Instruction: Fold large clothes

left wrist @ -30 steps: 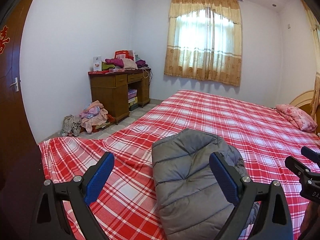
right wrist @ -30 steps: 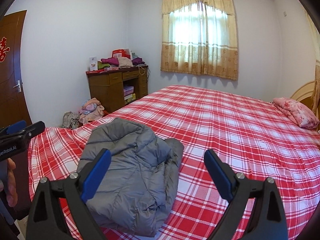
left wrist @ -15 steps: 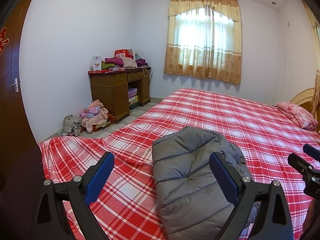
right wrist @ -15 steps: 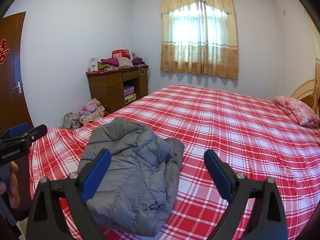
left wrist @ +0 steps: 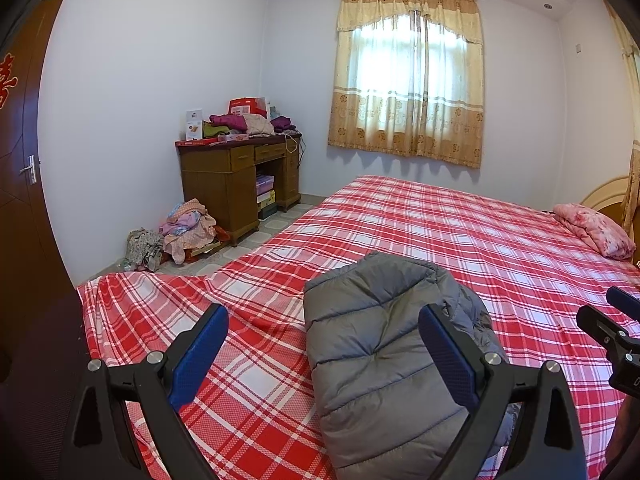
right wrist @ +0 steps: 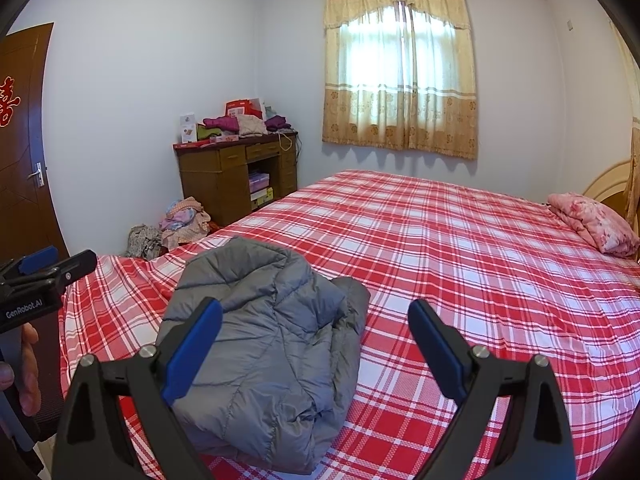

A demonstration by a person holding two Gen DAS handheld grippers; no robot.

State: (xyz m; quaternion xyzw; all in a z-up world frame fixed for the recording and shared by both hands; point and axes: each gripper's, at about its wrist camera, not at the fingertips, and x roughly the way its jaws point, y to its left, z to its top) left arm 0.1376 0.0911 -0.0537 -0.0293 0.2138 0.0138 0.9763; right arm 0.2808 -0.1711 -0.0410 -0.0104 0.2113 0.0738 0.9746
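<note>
On the red plaid bed, near its front edge, lies the gray puffer jacket, already gathered into a compact bundle, with one loose flap trailing at about 3 o'clock of the pile. Both claws hang above it with nothing in them: the left claw stands spread wide over the jacket, the right claw equally wide. Folding looks nearly finished; perhaps tucking that flap or squaring the bundle remains.
</note>
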